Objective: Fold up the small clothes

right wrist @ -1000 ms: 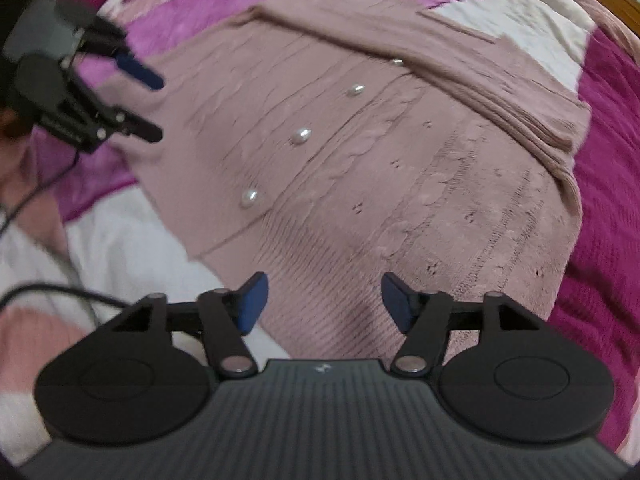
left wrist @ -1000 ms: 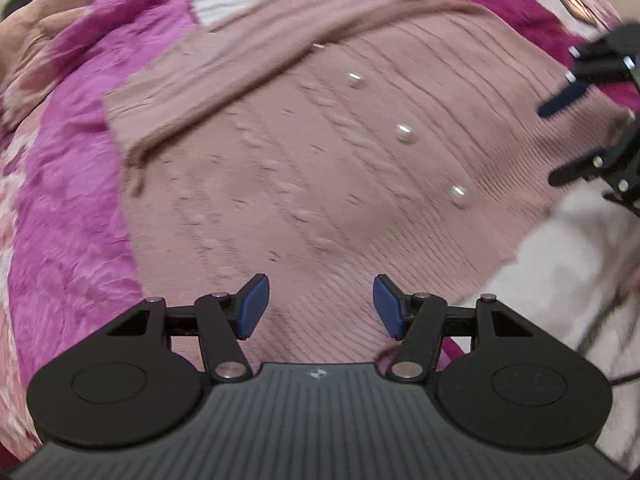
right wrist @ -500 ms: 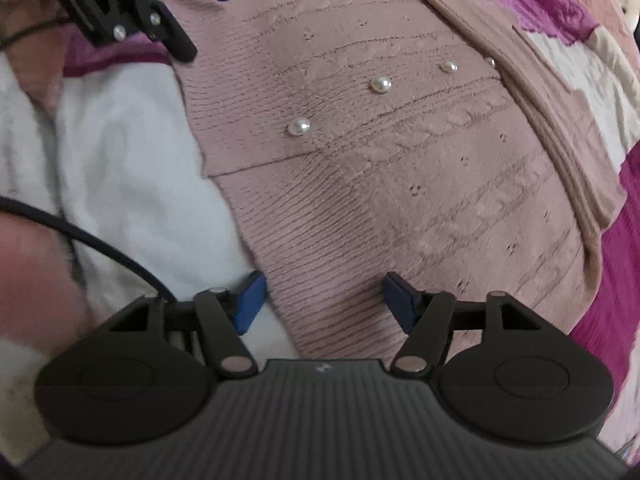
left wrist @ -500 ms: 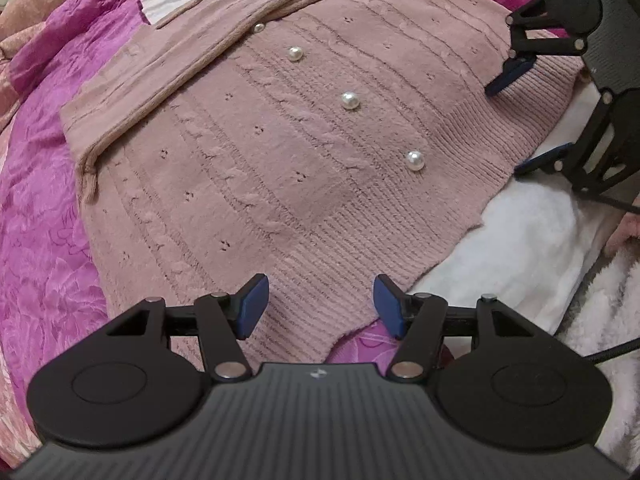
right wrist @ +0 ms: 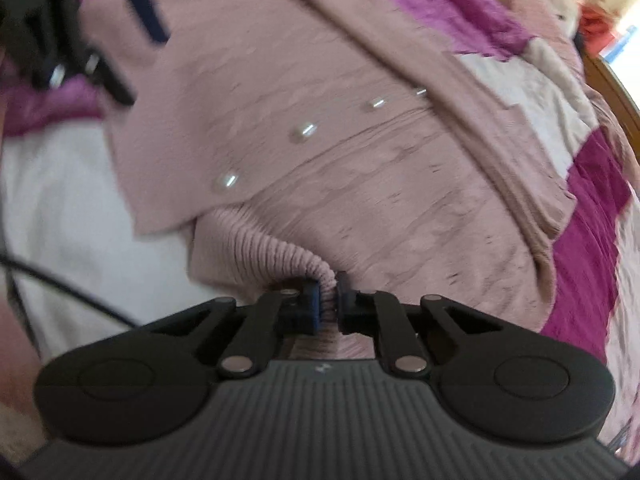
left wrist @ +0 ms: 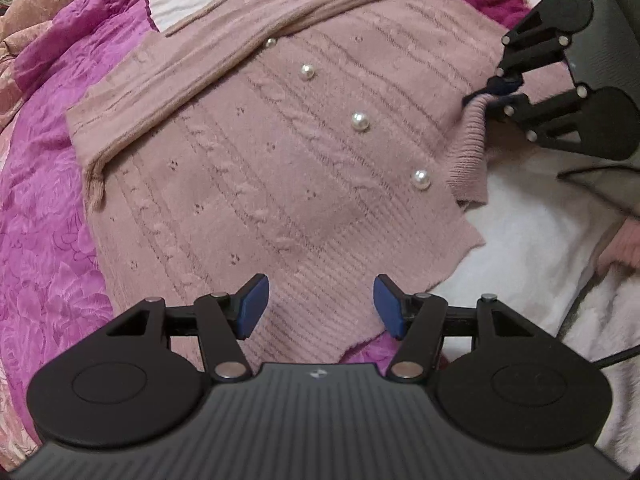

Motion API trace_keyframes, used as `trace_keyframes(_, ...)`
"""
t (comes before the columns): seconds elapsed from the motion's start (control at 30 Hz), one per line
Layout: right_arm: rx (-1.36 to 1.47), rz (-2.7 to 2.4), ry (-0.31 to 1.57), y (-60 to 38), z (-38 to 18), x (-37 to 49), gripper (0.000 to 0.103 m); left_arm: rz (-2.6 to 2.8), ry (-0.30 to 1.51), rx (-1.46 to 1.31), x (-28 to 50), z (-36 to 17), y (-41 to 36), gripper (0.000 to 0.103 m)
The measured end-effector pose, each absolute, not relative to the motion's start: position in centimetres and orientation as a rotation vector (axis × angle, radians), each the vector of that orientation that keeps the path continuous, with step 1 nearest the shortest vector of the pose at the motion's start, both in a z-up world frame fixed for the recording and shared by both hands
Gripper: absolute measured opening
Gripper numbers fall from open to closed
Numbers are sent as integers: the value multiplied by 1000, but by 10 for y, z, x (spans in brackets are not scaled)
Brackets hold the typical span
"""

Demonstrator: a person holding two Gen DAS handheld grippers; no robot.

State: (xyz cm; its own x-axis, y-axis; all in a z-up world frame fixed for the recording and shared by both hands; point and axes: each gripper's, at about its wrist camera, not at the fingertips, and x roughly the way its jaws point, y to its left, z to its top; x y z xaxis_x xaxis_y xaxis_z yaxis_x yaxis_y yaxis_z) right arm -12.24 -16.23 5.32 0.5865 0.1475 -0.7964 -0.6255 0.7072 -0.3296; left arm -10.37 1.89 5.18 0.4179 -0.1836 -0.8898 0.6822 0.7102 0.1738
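- On the bed, over a magenta quilt [left wrist: 48, 216]: lay a pink knitted cardigan [left wrist: 240, 184], front up, spread mostly flat.
- Ran down its front in a slanted row: pearl buttons [left wrist: 359, 121].
- Lay folded across the upper chest: one sleeve [left wrist: 192, 80], its cuff near the cardigan's left edge in the left wrist view.
- Hovered over the ribbed bottom hem: left gripper [left wrist: 320, 306], jaws spread wide, blue pads apart, only knit showing in the gap, nothing touched by either pad.
- Pinched a bunched fold of the ribbed hem: right gripper [right wrist: 328, 304], jaws pressed together on the cloth, ridges of knit squeezed between the pads.
- Seen from the left wrist view: that same right gripper [left wrist: 498, 88] at the far right, with the hem corner drawn up off the bed into a small peak.
- Lay beside the hem, under the lifted corner: white fleecy cloth [left wrist: 520, 232].
- Crossed that white cloth in the right wrist view: a black cable [right wrist: 60, 288].
- Blurred throughout: the right wrist view.
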Motion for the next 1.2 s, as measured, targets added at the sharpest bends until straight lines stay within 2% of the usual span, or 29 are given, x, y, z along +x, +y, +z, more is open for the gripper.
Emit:
trace_keyframes(0.2, -491, 473, 821, -175, 73, -111, 10, -669, 1009, 501, -104, 60, 12, 66)
trace_keyframes(0.43, -439, 521, 900, -173, 65, -107, 13, -758, 1036, 675, -115, 40, -13, 66)
trace_keyframes(0.47, -458, 532, 913, -172, 63, -110, 17, -763, 1043, 698, -116, 37, -14, 66)
trace_keyframes(0.53, -532, 574, 954, -167, 55, -117, 59, -759, 1053, 742, -118, 30, -18, 67)
trace_keyframes(0.57, -565, 592, 966, -164, 51, -121, 65, -752, 1059, 754, -117, 27, -19, 67)
trace_keyframes(0.6, -604, 621, 972, -161, 47, -126, 65, -738, 1064, 758, -115, 24, -19, 68)
trace_keyframes(0.8, -735, 604, 912, -150, 33, -135, 64, -690, 1075, 675, -102, 27, -13, 69)
trace_keyframes(0.87, -781, 579, 880, -145, 29, -134, 60, -680, 1078, 663, -101, 27, -11, 69)
trace_keyframes(0.9, -828, 569, 856, -141, 24, -135, 56, -680, 1079, 657, -101, 28, -10, 69)
trace_keyframes(1.0, -921, 551, 794, -129, 15, -140, 20, -677, 1076, 650, -102, 29, -5, 69)
trace_keyframes(1.03, -935, 548, 773, -127, 16, -142, 14, -678, 1073, 648, -103, 30, -4, 69)
trace_keyframes(1.2, -777, 511, 741, -141, 46, -136, 11, -717, 1050, 638, -111, 33, -2, 69)
